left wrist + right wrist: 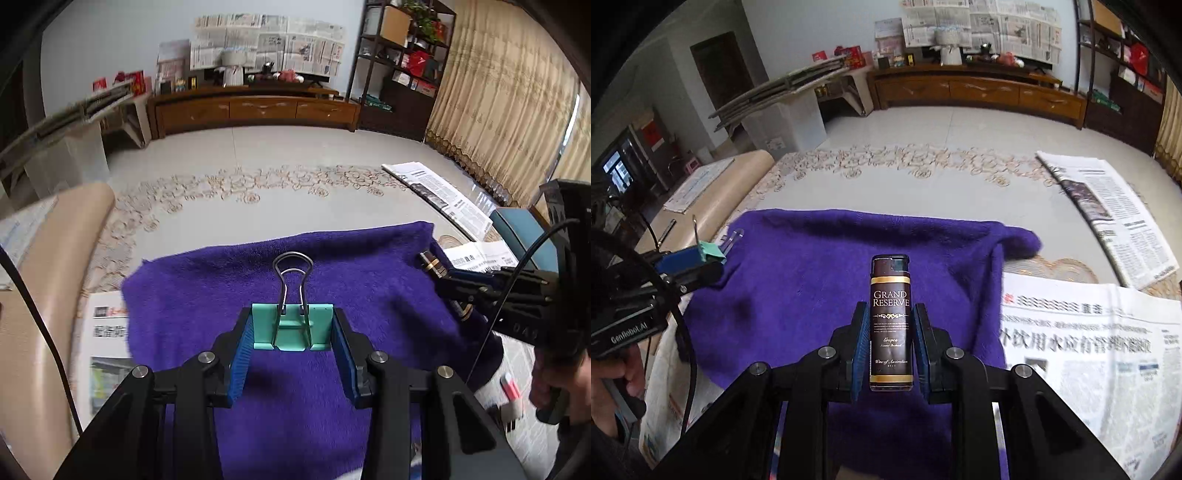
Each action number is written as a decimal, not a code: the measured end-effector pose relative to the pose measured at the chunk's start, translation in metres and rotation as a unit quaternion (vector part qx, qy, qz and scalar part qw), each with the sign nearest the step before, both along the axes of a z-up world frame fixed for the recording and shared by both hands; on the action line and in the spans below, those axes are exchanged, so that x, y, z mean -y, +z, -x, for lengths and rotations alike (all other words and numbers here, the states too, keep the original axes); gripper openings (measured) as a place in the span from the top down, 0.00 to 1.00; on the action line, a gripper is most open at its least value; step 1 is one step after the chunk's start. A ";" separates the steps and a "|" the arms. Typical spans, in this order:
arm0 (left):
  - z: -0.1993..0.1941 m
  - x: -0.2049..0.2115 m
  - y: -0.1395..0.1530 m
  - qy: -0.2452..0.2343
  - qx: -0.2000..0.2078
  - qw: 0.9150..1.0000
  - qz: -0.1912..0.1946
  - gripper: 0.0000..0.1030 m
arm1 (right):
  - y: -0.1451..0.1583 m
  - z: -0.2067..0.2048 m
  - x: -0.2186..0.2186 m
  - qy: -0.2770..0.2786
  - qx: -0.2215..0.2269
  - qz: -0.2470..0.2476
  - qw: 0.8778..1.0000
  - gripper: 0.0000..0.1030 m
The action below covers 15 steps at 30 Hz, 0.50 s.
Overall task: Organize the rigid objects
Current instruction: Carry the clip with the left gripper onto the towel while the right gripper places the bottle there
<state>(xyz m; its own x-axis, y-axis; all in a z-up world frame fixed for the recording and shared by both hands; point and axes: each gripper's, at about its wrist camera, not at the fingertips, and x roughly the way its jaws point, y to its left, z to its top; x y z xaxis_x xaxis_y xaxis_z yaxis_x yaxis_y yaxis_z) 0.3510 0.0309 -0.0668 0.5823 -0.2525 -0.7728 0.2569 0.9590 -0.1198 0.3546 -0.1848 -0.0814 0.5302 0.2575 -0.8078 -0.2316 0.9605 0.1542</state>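
Note:
My left gripper is shut on a teal binder clip with silver wire handles, held above a purple towel. My right gripper is shut on a dark brown lighter labelled "Grand Reserve", held upright above the same towel. In the left wrist view the right gripper and lighter show at the right. In the right wrist view the left gripper with the clip shows at the left.
The towel lies on a table with a floral-patterned top. Newspapers lie right of the towel and one lies left of it. A pink eraser-like object lies near the right edge. A beige chair stands at the left.

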 end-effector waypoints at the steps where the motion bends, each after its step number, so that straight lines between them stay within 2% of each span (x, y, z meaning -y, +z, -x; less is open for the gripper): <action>1: -0.005 0.001 -0.004 0.000 -0.004 1.000 0.002 0.62 | -0.003 -0.004 -0.002 0.001 -0.003 0.003 1.000 0.78; 6: -0.026 0.009 -0.021 -0.005 -0.027 1.000 -0.009 0.62 | -0.025 -0.026 -0.012 0.007 -0.029 0.013 0.999 0.78; 15: -0.043 0.018 -0.049 -0.005 -0.066 0.997 -0.046 0.62 | -0.048 -0.034 -0.020 0.015 -0.058 0.037 0.998 0.77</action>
